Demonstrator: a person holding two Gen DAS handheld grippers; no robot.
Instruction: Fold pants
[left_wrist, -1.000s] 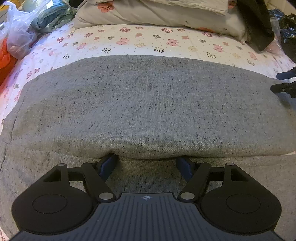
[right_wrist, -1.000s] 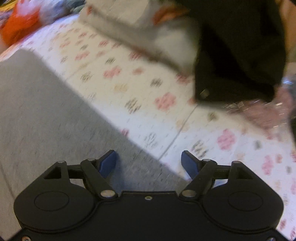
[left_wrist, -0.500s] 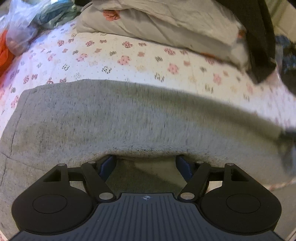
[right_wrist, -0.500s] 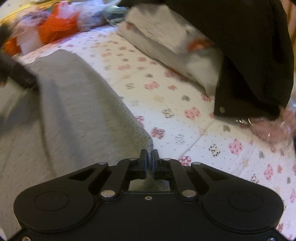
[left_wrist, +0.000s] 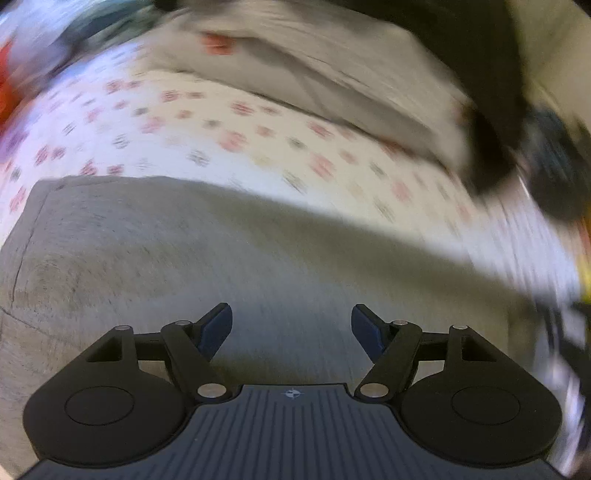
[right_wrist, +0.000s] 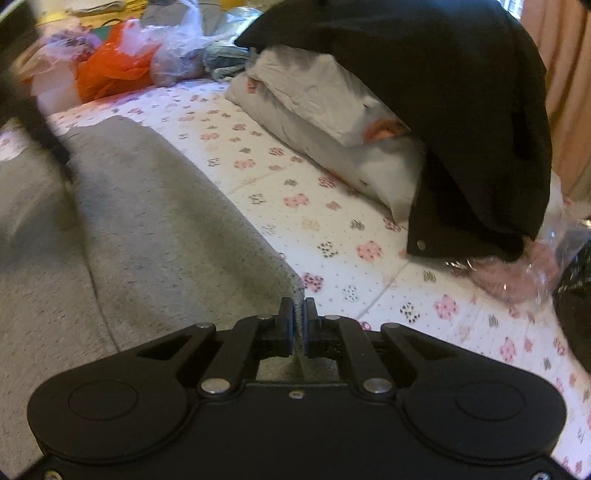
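Grey knit pants (left_wrist: 177, 251) lie folded on a bed with a floral sheet (left_wrist: 229, 125). My left gripper (left_wrist: 291, 326) is open just above the grey cloth, holding nothing; this view is blurred by motion. My right gripper (right_wrist: 298, 317) is shut on the near right corner of the pants (right_wrist: 155, 229), with a thin edge of cloth pinched between the fingertips (right_wrist: 286, 314). A dark blurred shape at the left of the right wrist view (right_wrist: 37, 122) looks like the left gripper.
A pile of pale pillows (right_wrist: 325, 125) with a black garment (right_wrist: 443, 92) draped over it lies at the far right. Orange (right_wrist: 110, 70) and clear plastic bags (right_wrist: 177, 44) sit at the back. A pink bagged item (right_wrist: 517, 273) lies at the right.
My right gripper closed on the pants' corner and stays shut on it. My left gripper came out from under the fold and stands open above the cloth, moving fast.
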